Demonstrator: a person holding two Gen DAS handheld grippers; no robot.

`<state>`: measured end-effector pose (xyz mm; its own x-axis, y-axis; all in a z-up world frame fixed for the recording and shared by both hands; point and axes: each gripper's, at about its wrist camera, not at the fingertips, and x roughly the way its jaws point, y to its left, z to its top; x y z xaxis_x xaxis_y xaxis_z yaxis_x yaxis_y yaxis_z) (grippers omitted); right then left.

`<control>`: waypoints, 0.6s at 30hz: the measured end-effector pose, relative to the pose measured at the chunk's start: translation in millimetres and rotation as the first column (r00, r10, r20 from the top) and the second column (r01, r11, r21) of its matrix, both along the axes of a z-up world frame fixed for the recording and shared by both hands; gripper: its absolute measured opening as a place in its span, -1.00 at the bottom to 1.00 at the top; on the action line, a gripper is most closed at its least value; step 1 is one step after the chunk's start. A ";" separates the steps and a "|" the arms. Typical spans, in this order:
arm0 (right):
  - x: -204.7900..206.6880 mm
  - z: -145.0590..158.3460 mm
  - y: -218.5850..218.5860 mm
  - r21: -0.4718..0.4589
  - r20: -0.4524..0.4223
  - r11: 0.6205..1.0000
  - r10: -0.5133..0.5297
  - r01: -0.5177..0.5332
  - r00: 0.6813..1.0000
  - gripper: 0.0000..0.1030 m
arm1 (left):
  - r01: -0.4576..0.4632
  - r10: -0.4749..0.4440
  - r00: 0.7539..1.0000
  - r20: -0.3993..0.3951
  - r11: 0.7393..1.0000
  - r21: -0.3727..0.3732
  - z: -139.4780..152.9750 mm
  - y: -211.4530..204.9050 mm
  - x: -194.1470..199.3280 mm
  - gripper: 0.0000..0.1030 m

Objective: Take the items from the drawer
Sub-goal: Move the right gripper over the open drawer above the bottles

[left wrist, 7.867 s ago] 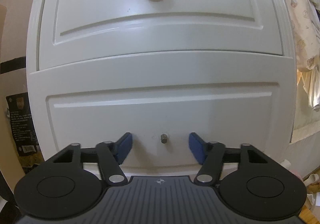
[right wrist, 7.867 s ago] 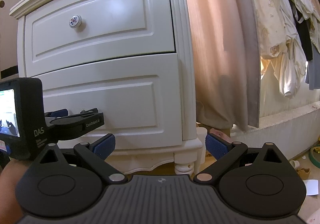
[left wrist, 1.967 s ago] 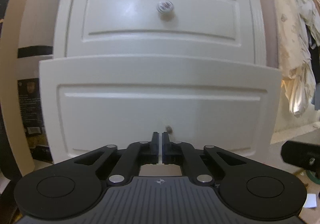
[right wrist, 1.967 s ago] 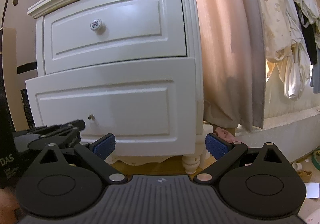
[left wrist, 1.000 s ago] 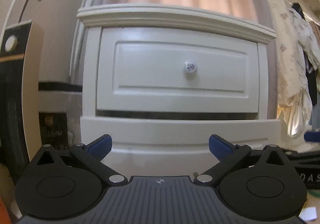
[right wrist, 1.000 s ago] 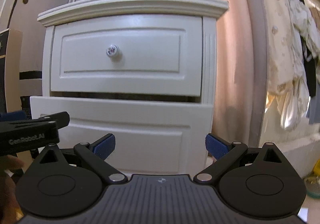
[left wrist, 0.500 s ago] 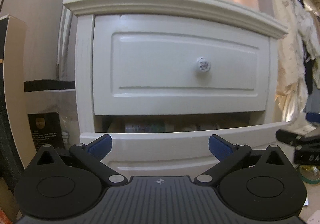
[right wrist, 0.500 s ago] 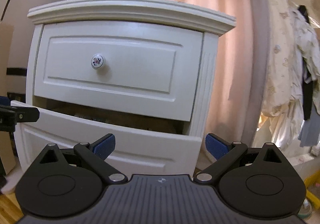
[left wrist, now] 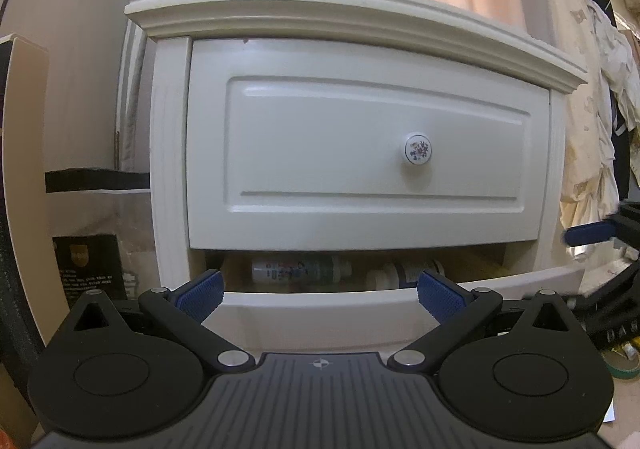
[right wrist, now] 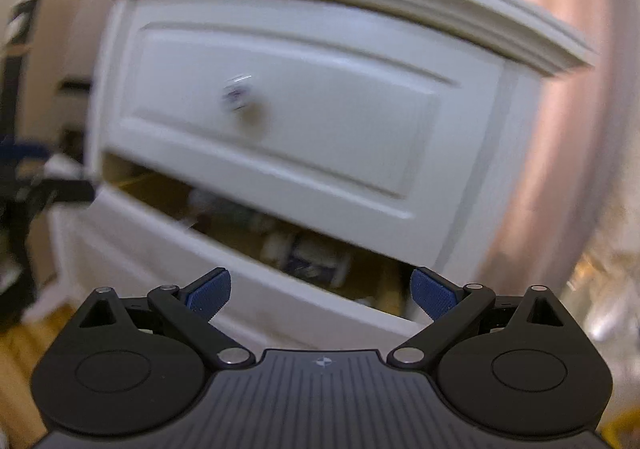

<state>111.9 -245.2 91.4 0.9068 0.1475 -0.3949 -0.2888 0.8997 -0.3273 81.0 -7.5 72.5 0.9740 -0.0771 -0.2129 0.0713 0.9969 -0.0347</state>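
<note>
The lower drawer (left wrist: 320,299) of a white nightstand (left wrist: 352,21) is seen pulled partly out beneath the closed upper drawer (left wrist: 360,165) with its floral knob (left wrist: 417,150). Inside the gap, a bottle (left wrist: 300,269) is seen lying on its side beside a white jar (left wrist: 404,273). The left gripper (left wrist: 319,295) is held just before the drawer front, its blue-padded fingers (left wrist: 200,295) spread wide and empty. The right gripper (right wrist: 321,293), likewise spread and empty, is pictured in a motion-blurred view.
</note>
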 end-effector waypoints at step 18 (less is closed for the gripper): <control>43.7 8.0 39.0 -0.332 -0.352 0.889 0.194 -0.315 0.916 1.00 | -0.037 0.037 0.999 -0.020 0.999 -0.027 2.4 0.5 7.4 1.00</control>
